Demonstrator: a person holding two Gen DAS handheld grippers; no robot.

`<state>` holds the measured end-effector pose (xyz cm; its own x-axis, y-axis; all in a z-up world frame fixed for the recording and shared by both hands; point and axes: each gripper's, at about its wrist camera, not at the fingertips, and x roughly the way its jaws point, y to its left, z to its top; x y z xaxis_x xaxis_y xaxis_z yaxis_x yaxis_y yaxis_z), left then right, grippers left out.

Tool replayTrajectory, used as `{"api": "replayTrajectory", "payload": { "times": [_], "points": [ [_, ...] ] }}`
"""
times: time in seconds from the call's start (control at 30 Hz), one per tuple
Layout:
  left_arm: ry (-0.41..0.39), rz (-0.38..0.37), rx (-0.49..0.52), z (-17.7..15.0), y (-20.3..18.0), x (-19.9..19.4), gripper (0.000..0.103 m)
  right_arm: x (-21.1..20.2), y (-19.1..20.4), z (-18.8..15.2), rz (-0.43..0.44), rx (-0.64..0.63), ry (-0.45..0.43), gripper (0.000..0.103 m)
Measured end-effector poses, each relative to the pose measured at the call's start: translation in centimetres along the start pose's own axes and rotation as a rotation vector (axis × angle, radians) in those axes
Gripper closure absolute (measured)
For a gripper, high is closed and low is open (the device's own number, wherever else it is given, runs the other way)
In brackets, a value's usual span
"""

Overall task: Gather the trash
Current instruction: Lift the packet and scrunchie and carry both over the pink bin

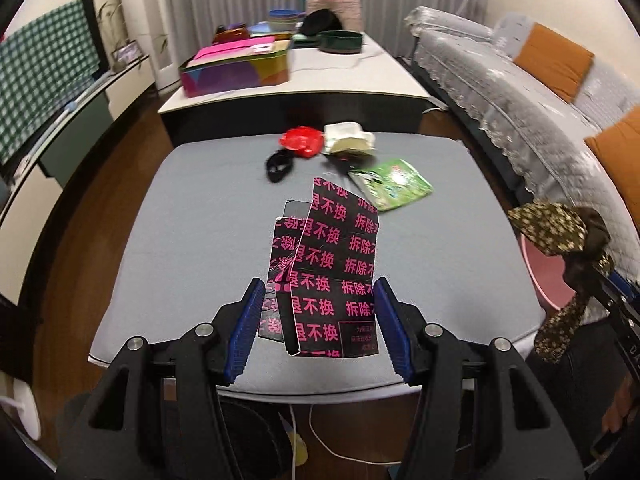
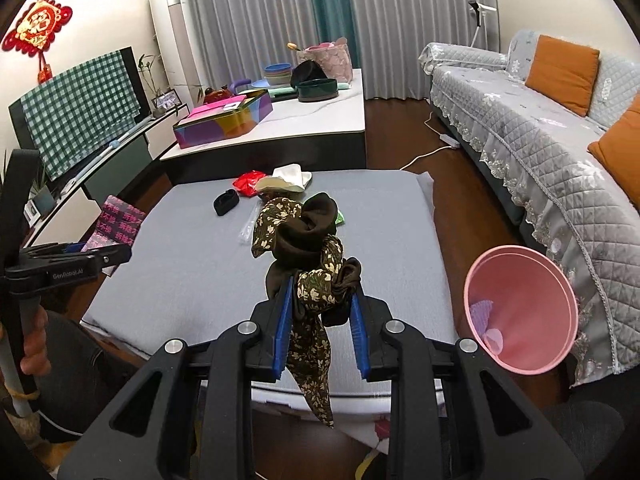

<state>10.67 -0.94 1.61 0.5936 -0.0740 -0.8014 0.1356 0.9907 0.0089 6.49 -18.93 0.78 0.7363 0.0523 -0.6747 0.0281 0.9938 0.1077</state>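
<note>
your left gripper (image 1: 318, 320) grips the black wrapper (image 1: 332, 264), lower centre; your right gripper (image 2: 320, 320) clamps the scarf (image 2: 308, 264), bin (image 2: 524, 312) lower right.

You are working in a living room where grey curtains (image 2: 256, 12) with a teal panel are hanging across the far wall, and dark wood flooring (image 2: 404, 132) is running beneath everything. To your right a quilted grey sofa (image 2: 520, 120) is carrying orange cushions (image 2: 562, 68). To your left a checked cloth (image 2: 80, 108) is draping the television, with a red knot ornament (image 2: 38, 26) hanging above it.
</note>
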Motion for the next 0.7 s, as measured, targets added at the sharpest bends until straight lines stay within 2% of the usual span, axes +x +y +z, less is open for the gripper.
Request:
{"api": "replayTrajectory", "payload": {
  "times": [0.33, 0.7],
  "points": [
    [-0.037, -0.020, 0.084, -0.5, -3.9, -1.7, 0.048, -1.9, -1.8, -0.7, -0.027, 0.025, -0.025, 0.076],
    [-0.025, -0.056, 0.177, 1.3, -9.3, 0.6, 0.048, -1.6, -6.4, -0.7, -0.091, 0.094, -0.034, 0.076]
  ]
}}
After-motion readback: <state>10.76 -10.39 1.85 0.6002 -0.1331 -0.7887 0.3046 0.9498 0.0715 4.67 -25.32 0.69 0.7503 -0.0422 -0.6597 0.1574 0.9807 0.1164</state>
